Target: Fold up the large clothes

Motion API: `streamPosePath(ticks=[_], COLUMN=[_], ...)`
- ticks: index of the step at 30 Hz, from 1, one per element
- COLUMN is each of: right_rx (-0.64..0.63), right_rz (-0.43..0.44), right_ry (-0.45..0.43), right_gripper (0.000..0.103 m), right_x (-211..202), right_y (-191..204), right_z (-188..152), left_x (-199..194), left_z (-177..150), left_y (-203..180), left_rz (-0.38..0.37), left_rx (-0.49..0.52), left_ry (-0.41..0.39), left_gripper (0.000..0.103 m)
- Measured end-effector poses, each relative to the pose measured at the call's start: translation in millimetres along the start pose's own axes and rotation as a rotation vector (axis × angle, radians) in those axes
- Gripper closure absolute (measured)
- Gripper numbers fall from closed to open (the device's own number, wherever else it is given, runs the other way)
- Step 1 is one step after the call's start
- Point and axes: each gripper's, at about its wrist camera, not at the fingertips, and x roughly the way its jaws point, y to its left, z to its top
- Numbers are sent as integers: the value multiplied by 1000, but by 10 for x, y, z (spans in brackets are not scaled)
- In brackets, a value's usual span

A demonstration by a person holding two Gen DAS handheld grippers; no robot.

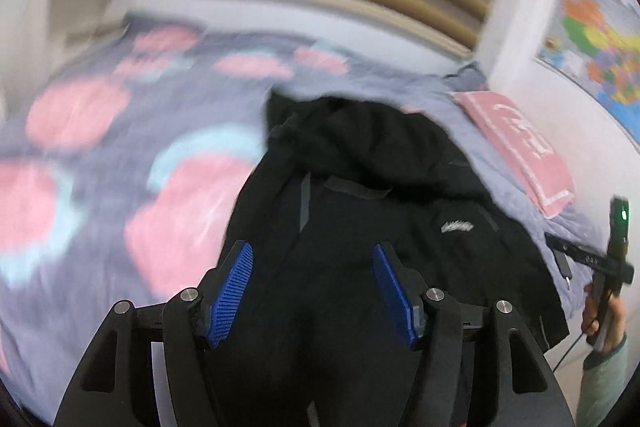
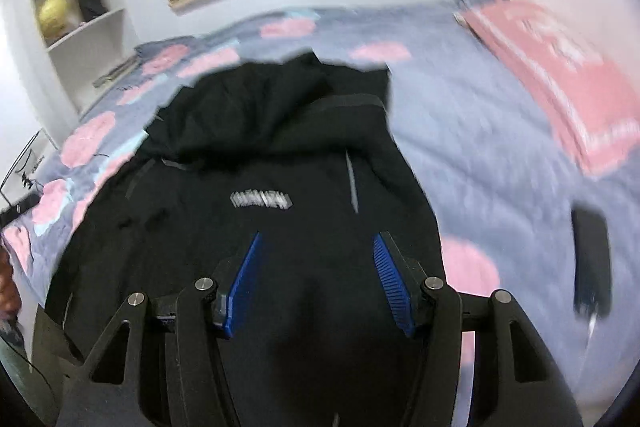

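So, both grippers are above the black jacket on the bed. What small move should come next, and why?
Probably lower the left gripper onto the jacket edge near it and close. Both it and the right gripper look open with nothing pinched, and the jacket lies rumpled on the bed, hood bunched, so it needs a grip before any fold.

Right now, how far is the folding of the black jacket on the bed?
Done: the black jacket lies on the bed cover, logo up, hood bunched at its far end. Whether a fold is already made I cannot tell. In hand: nothing; the left gripper and right gripper are open above the cloth, no fabric pinched. Left: the folding itself, it seems.
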Motion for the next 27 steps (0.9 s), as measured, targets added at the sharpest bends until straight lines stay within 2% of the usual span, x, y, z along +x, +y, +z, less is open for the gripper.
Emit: streamPosePath(ticks=[4,7,11,12,15,16,17,19,21,23,27], right_rx=[77,81,66,63,65,73,82,103,109,110,109], right_rz=[-8,-30,-60,-65,-74,-70,-62,-43,-40,-52,-125], right_ry=[57,68,66,67,70,70,70,74,76,76,80], right_gripper=[41,41,41,41,42,42,42,42,42,42,42], right_x=[84,67,23,12,-26,-52,-74,-126,-171,-215,-273], right_y=[-206,-214,-199,-199,-243,-272,-297,-355,-386,-400,-408], right_z=[-329,-442,-529,-537,-595,-621,-643,-695,-740,-778,-822], left_x=[244,369,473,495,509,496,467,382,317,325,444], left_z=[-372,-491,-562,-575,-584,-583,-579,-568,-550,-553,-666], left_y=[441,586,648,640,584,579,588,602,571,529,440], left_rz=[29,46,-3,-13,-16,-37,-84,-176,-213,-187,-43], left_rx=[-135,-181,-218,-217,-185,-184,-195,-225,-213,-191,-127], left_ry=[108,149,191,197,201,199,197,172,152,160,207], left_gripper=[39,39,39,40,57,65,68,68,68,68,68])
